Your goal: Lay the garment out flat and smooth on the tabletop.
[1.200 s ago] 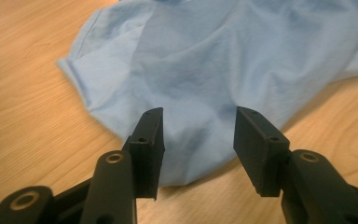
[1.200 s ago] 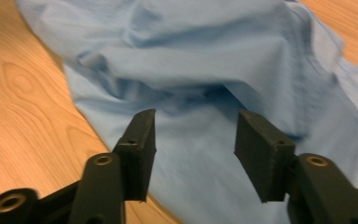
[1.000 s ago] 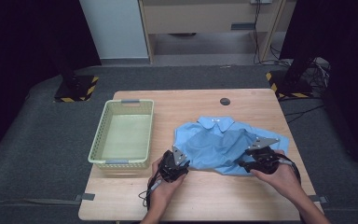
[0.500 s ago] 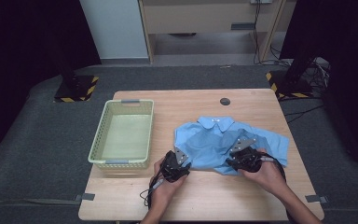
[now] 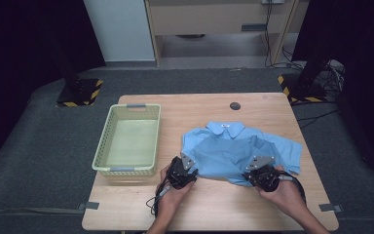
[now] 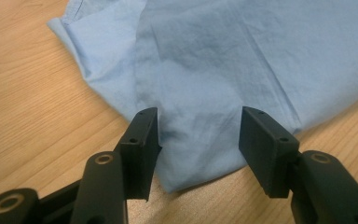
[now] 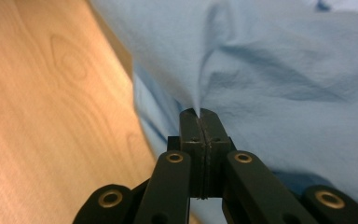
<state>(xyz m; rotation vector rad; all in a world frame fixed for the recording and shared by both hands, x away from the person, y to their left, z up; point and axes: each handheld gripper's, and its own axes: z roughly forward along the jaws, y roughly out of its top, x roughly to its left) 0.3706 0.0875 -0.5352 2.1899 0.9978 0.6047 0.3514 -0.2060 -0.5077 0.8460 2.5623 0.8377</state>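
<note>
A light blue shirt point(image 5: 241, 148) lay spread on the wooden table point(image 5: 209, 107), right of centre in the high view, its collar toward the top of the frame and its lower hem toward the bottom edge, where the person's two hands came in. The cloth was partly folded over itself, with one sleeve reaching out to the right.

The left hand-held gripper point(image 5: 181, 170) sat at the shirt's lower left corner, just below centre in the high view. In the left gripper view its two black jaws stood wide apart, released, one on either side of a corner of the shirt point(image 6: 205, 88) that lay flat on the table point(image 6: 32, 88); the cloth ran between the jaws, and neither jaw was pressing it.

The right hand-held gripper point(image 5: 262, 174) rested at the shirt's lower right edge in the high view, held by the right hand point(image 5: 285, 190). In the right gripper view its jaws were clenched together on a pinch of the blue fabric point(image 7: 279, 60), which rose from the tips in a small puckered ridge near the middle of the frame, with the bare table point(image 7: 42, 93) at the left.

A pale yellow-green plastic basket point(image 5: 127, 168) stood on the left part of the table in the high view, just left of the shirt and not touching it, close beside the left hand-held gripper. A small dark round disc point(image 5: 234, 106) lay on the table above the collar, near the top edge of the tabletop.
</note>
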